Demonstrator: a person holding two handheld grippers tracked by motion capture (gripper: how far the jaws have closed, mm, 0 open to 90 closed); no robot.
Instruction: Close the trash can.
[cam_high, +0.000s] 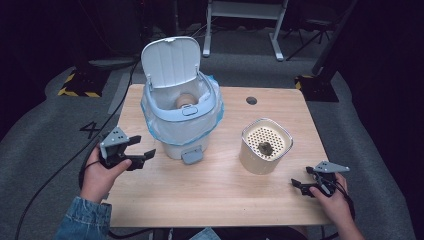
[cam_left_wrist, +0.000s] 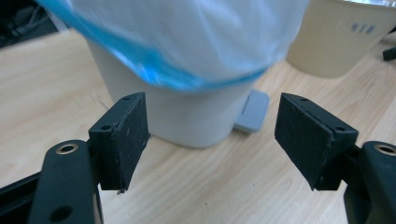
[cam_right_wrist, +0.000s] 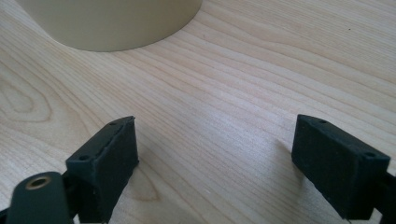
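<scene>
Left gripper (cam_high: 141, 148): jaws spread wide, nothing between the pads. It is held in the person's left hand (cam_high: 100, 172) off the table's left edge, pointing toward the base of the pedal bin (cam_high: 181, 107) and just short of it. In the left gripper view the gap between its jaws frames the bin's white lower wall and the grey foot pedal (cam_left_wrist: 252, 112); no contact with either.

Right gripper (cam_high: 298, 186): jaws likewise spread, empty. It rests low at the near right corner of the wooden table (cam_high: 215, 180), held in the right hand (cam_high: 335, 202). In the right gripper view both pads (cam_right_wrist: 109, 158) sit close over bare wood, with the cream wall of the strainer pot (cam_right_wrist: 112, 21) ahead of them and apart.

Pedal bin: stands upright at the left rear of the table, lid (cam_high: 171, 61) raised and tilted back. A translucent liner bag with a blue edge (cam_high: 150, 125) is folded over its rim. A brownish round object (cam_high: 186, 100) lies inside.

Strainer pot: stands right of the bin, well apart from it. Its perforated insert holds a small dark lump (cam_high: 265, 147).
</scene>
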